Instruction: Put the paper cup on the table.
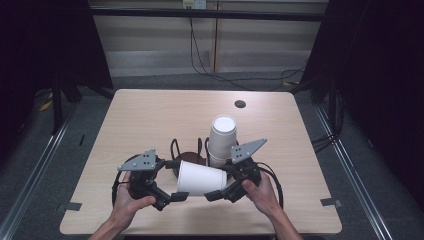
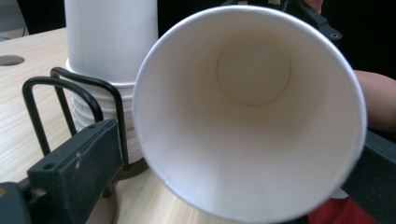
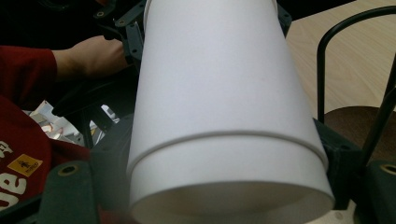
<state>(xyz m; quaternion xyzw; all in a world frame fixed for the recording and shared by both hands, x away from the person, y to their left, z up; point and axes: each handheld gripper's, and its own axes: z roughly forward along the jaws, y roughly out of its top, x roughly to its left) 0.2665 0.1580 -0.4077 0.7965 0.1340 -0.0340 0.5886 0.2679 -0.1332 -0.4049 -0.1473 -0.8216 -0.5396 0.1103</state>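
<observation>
A white paper cup (image 1: 200,177) hangs on its side just above the table's front, mouth toward my left gripper (image 1: 174,179). In the left gripper view I look straight into the cup (image 2: 252,116). The left gripper (image 2: 224,186) is open, its left jaw standing apart from the rim. My right gripper (image 1: 222,181) is shut on the cup's base end. In the right gripper view its jaws press both sides of the cup (image 3: 219,93). Just behind, a stack of white cups (image 1: 221,137) stands upright in a black wire holder (image 1: 175,147).
The holder's brown round base (image 3: 355,121) sits close beside the right gripper. A dark round hole (image 1: 240,104) lies in the wooden table (image 1: 150,115) toward the back. A red sleeve (image 3: 23,154) and a hand (image 3: 88,56) are behind the cup.
</observation>
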